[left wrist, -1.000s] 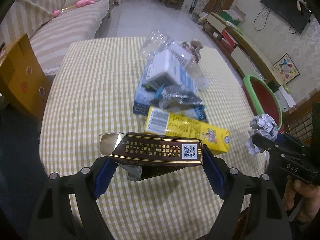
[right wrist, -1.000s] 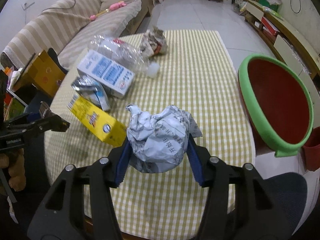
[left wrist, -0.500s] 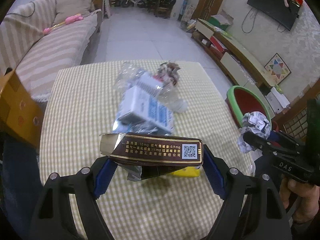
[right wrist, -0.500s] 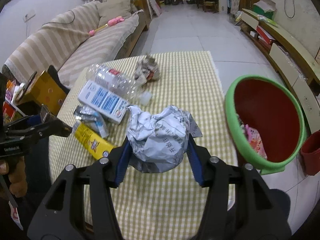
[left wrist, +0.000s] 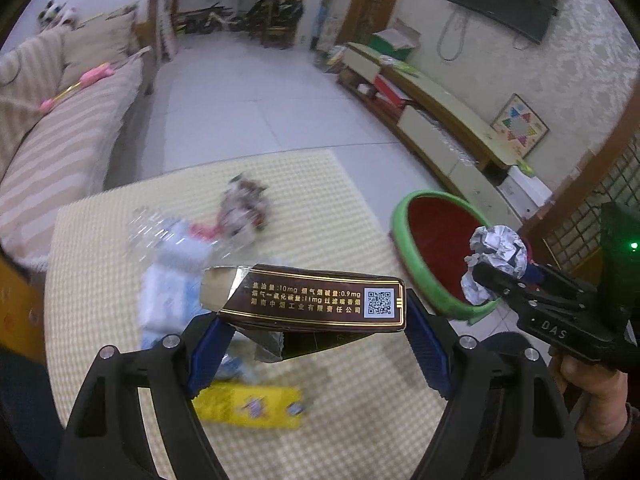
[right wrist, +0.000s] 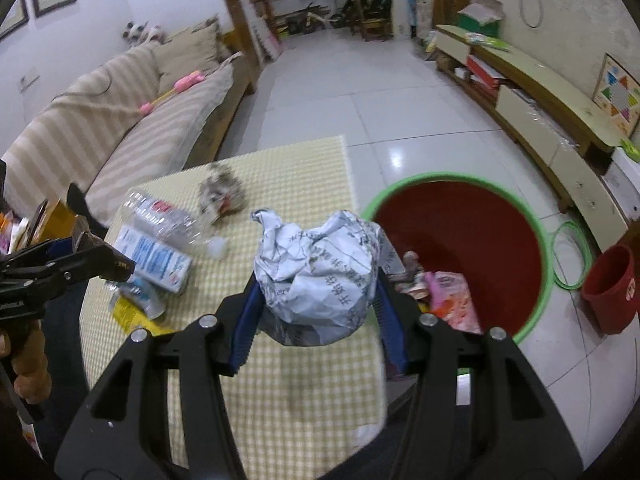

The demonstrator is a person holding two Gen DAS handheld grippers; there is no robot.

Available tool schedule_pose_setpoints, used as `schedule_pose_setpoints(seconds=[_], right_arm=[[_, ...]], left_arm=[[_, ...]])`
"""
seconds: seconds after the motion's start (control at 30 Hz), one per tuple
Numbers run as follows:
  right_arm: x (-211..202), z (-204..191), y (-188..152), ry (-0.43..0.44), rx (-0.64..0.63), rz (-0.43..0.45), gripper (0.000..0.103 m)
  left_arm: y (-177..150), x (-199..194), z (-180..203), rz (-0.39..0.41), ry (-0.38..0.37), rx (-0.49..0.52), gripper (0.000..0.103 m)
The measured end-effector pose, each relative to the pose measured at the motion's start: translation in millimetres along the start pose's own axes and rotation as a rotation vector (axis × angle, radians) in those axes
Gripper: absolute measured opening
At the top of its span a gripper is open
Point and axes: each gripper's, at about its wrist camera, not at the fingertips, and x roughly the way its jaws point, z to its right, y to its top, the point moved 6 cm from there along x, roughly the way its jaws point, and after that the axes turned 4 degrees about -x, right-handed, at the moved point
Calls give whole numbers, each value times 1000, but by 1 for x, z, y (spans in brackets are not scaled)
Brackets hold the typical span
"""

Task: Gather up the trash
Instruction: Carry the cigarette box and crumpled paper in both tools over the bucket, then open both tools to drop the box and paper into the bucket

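My left gripper (left wrist: 312, 320) is shut on a dark brown cigarette pack (left wrist: 316, 300) with gold print, held above the checked table (left wrist: 340, 208). My right gripper (right wrist: 316, 300) is shut on a crumpled newspaper ball (right wrist: 316, 272), held near the table's right edge beside the red basin with a green rim (right wrist: 460, 236). In the left wrist view the right gripper (left wrist: 492, 276) and its paper ball (left wrist: 498, 246) hang over the basin's rim (left wrist: 400, 236). The left gripper (right wrist: 100, 256) shows at the left of the right wrist view.
On the table lie a yellow carton (left wrist: 248, 404), a blue-and-white box (right wrist: 158, 258), a crushed clear bottle (right wrist: 168, 218) and a crumpled wad (right wrist: 220, 194). The basin holds some pink wrappers (right wrist: 444, 296). A small red bucket (right wrist: 610, 288) stands on the floor at right, a striped sofa (right wrist: 120, 120) at left.
Both grippers have risen and swung to the right with their loads. The basin has come nearer the middle of both views, and the table trash has slid left and down.
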Motion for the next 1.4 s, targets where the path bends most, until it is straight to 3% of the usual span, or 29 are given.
schedule_pose_setpoints(seconds=[0.67,1.13,1.4], right_arm=[[-6,125,10,-110,147,32,51],[18,157,-4,-105,180,-20,52],[26,162,-9,-94,184,-36,53]], left_arm=[[57,82,139,-74,-175,126,76],[53,135,177,-168,-234,121,76],[59,145,196,-181,-250,129,77]])
